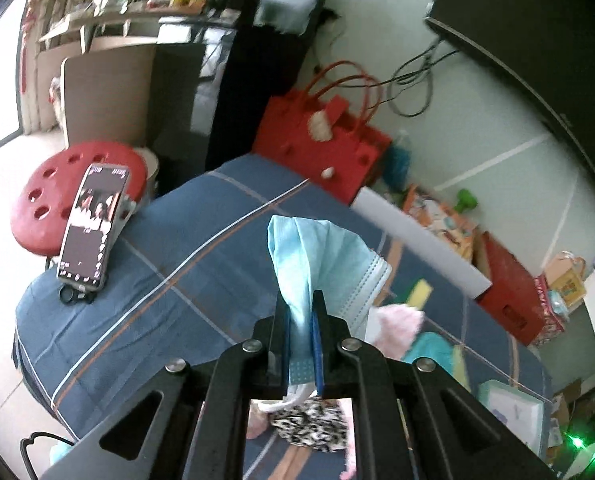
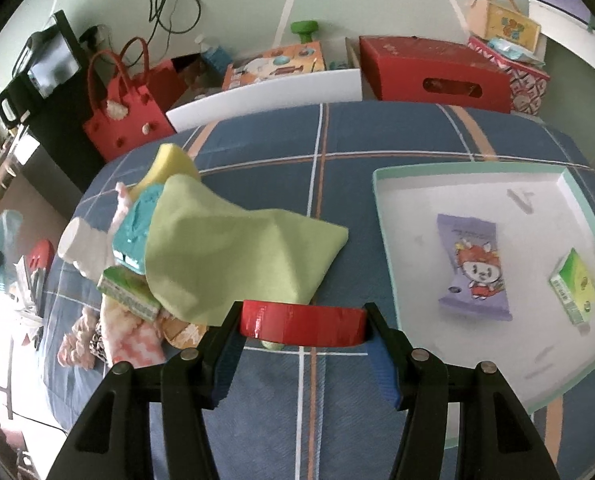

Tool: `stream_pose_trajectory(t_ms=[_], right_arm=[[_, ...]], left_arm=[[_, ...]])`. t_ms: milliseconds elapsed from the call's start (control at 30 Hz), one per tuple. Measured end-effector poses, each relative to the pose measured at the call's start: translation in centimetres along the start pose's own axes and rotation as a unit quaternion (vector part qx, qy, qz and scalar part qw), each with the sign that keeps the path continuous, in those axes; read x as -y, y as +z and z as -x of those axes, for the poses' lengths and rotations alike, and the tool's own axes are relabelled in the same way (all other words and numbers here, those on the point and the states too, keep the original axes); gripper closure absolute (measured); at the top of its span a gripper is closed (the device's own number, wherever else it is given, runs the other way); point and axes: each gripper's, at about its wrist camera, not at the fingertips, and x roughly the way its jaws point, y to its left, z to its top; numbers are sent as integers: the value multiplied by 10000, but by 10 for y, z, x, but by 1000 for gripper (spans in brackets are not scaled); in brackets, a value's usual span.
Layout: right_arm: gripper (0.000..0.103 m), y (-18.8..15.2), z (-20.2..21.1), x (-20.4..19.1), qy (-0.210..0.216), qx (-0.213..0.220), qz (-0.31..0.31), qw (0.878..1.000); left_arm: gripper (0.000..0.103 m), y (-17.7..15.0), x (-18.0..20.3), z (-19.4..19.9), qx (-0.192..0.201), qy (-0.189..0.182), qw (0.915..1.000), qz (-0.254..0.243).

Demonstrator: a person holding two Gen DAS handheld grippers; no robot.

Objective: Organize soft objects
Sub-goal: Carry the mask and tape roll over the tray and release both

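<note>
Clamped in the left claw [image 1: 302, 316], a blue face mask [image 1: 317, 256] is lifted clear; red tape [image 2: 302, 326] is pinched by the right claw [image 2: 303, 330], the tray [image 2: 381, 208] lying to its right.

A pale blue face mask [image 1: 321, 264] stood pinched in the black left gripper [image 1: 302, 312]. Beneath it spread a navy bedcover [image 1: 201, 248] crossed with white and orange lines, and just under the tool lay a leopard-print cloth [image 1: 309, 428]. Between the black fingers of the right gripper [image 2: 302, 322] sat a red tape roll [image 2: 302, 326], a lime-green cloth [image 2: 233, 256] beyond it. Off to that gripper's right, a white tray [image 2: 385, 216] with a mint rim held a lilac packet [image 2: 471, 268].
</note>
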Motion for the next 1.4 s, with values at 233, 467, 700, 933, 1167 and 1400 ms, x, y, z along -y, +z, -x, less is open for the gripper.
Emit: stream_pose_trajectory(t_ms=[233,467,700,933,1167,1400], right_arm=[[43,9,14,24,-216,208,-257,9992],[43,15,33,72,-687,451,-792,9935],[43,20,46,128,-1121,604,-1458,9811],[43,29,42,170,-1413,658,-1802,9712],[43,34,30,196,-1668,626,-1944,9646],[43,44,21,211,-1799,708,-1991,9607]], left_arm=[[94,-14,54,4,-178,-527,9963,-658],[94,-43,121,-3,-662,-1157,9807,-1428],[94,-73,185,-7,-970,-1521,9617,-2063],[94,-106,247,-23,-1323,-1841,9395,-2568],[94,-138,305,-42,-1470,-2108,9172,-3045],[93,-168,350,-68,-1568,-2413,8964,-3370]])
